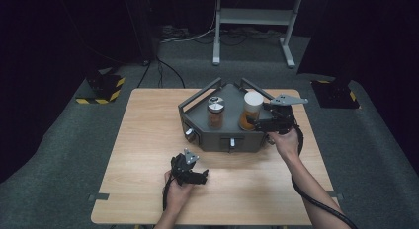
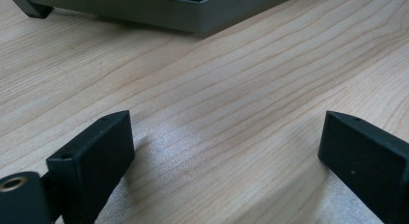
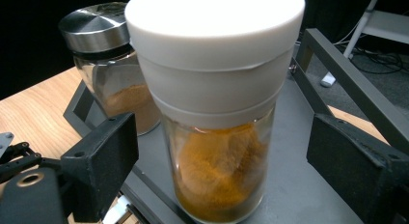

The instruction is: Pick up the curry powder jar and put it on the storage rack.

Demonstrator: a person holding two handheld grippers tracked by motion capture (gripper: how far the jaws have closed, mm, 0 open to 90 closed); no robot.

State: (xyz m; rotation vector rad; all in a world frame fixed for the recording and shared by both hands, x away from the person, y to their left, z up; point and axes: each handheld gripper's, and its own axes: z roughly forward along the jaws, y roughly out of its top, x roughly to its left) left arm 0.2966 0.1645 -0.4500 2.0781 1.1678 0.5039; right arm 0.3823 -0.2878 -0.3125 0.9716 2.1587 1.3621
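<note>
Wooden table (image 1: 148,155), grey carpet around it. Left gripper (image 1: 203,176) rests low on the table near the front edge, held in the left hand (image 1: 179,189); its jaws stand wide apart with nothing between them, bare wood grain under them in the left gripper view.

Behind it, mid-table, a grey tray (image 1: 200,118) with raised rails. On the tray, left: a glass jar with metal lid (image 1: 215,112), brown powder inside. Just right of it, apart: a white-capped jar (image 1: 251,110) holding orange powder, upright.

Right gripper (image 1: 253,122), in the right hand (image 1: 285,142), reaches in from the tray's right side. Its jaws are spread and flank the lower body of the white-capped jar (image 3: 217,137); a gap shows on each side, no contact visible. Black cable (image 1: 316,202) trails back along the right forearm.
</note>
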